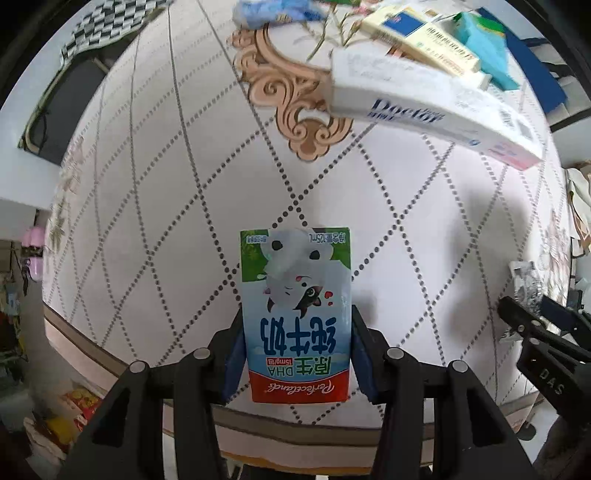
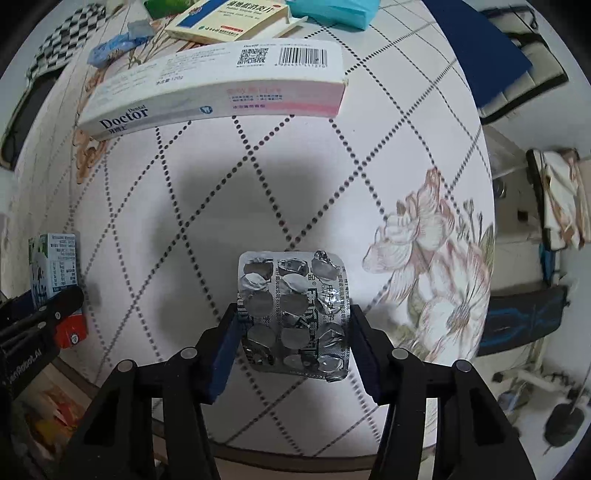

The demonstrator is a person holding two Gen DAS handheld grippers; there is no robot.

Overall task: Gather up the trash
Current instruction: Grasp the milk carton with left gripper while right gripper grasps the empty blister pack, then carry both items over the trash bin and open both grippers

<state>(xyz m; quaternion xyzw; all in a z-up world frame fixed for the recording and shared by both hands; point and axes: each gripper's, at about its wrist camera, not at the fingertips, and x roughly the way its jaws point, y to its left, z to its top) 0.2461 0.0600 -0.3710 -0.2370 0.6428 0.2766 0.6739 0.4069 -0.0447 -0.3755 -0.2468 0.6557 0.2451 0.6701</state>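
My left gripper (image 1: 295, 321) is shut on a small milk carton (image 1: 295, 314) with a cartoon cow, held above the table's near edge. It also shows at the left of the right wrist view (image 2: 55, 269). My right gripper (image 2: 291, 317) is shut on a used silver pill blister pack (image 2: 293, 314), held above the table. The right gripper also shows at the right edge of the left wrist view (image 1: 532, 317). A long white Doctor toothpaste box (image 2: 221, 88) lies farther back on the table, also seen in the left wrist view (image 1: 424, 99).
The round table (image 2: 295, 177) has a white quilted cloth with flower prints. At the back lie a yellow medicine box (image 2: 229, 18), a teal packet (image 2: 332, 11) and a blue wrapper (image 2: 118, 44). A dark blue chair (image 2: 480, 51) stands behind.
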